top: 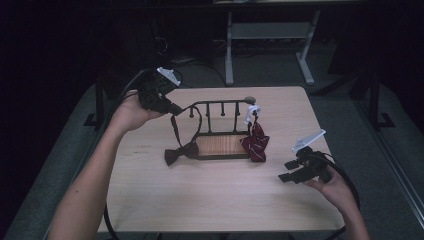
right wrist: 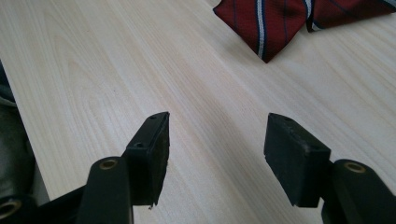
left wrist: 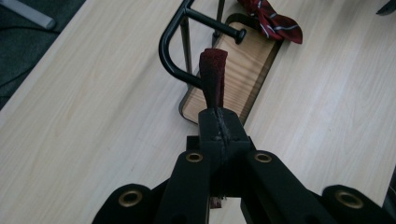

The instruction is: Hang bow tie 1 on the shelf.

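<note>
A black metal rack with a wooden base stands mid-table. A dark maroon bow tie lies at the rack's left end, and its strap rises to my left gripper, which is shut on it above the table's far left. In the left gripper view the jaws pinch the dark red strap in front of the rack's rail. A red striped bow tie hangs at the rack's right end. My right gripper hovers open and holds nothing near the right front; its own view shows the striped tie ahead.
The light wooden table has bare room in front of the rack. A white tag sits on the rack's right post. A grey desk frame stands beyond the far edge. Cables trail from both grippers.
</note>
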The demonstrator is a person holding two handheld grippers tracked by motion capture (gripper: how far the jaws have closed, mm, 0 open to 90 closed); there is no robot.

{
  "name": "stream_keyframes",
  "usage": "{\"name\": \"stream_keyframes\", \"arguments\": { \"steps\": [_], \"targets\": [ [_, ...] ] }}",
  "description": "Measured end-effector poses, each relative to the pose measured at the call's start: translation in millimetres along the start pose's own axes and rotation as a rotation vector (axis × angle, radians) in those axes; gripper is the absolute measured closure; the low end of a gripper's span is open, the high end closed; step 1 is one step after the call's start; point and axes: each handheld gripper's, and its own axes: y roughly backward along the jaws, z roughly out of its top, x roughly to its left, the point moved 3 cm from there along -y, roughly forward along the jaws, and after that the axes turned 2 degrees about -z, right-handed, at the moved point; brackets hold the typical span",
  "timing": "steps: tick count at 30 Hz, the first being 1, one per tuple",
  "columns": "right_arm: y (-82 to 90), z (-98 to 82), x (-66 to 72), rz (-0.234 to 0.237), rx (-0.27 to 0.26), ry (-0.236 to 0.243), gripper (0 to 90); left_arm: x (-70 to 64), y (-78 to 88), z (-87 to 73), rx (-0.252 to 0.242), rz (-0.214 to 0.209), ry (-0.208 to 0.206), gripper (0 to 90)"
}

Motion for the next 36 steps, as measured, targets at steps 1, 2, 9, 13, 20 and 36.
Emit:
{"name": "stream_keyframes", "arguments": {
  "steps": [1,2,9,13,20,36],
  "targets": [
    [0.2,0.0,-0.1,-0.001,-0.001,0.001,40.2,-0.1,-0.9,0.9,0.004,-0.001,0.003,90.0],
    [0.4,-0.1,-0.2,-0.001,-0.003,0.001,40.1,0.1,-1.8,1.6,0.009,-0.003,0.000,90.0],
    [1.4,0.0,0.0,0.003,-0.007,-0.002,40.2,6.2,-6.0,2.6,0.009,0.012,0.023,90.0],
    [1.1,0.3,0.0,0.001,-0.005,0.001,40.2,13.2,-8.8,1.3,0.027,0.030,0.038,90.0],
    [0.8,0.8,0.5,0.001,-0.003,0.002,40.2,19.3,-14.3,-1.6,0.059,0.054,0.063,90.0],
    [4.0,-0.2,-0.9,-0.008,-0.008,0.000,39.8,19.2,-19.9,-10.1,0.112,0.077,0.062,74.6]
  ]
}}
